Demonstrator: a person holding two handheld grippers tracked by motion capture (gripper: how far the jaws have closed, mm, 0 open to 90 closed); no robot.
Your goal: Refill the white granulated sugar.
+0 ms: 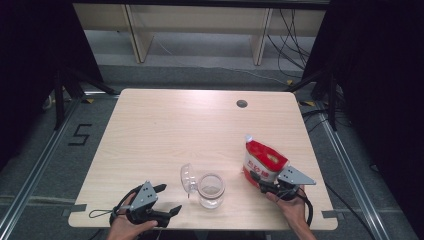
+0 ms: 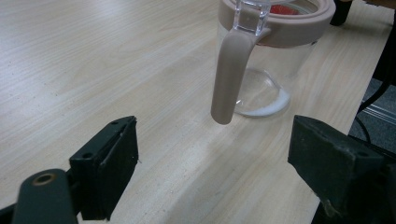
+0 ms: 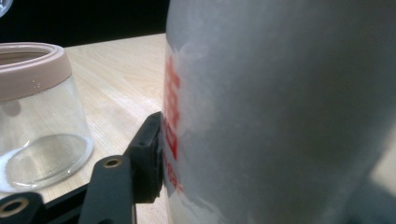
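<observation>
While the left tongs (image 1: 167, 199) gape, the right tongs (image 1: 261, 182) clamp the pouch (image 1: 262, 161).

The pouch (image 1: 262, 162) is red on top, white below with red lettering. The jar (image 1: 210, 190) is clear glass with a dusty-pink rim and latch, its lid (image 1: 186, 178) transparent. Both grippers have black jaws. The table (image 1: 170, 130) is pale woodgrain.

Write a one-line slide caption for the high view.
Right claw grips a red-and-white pouch beside an open glass jar; left claw waits open.
</observation>
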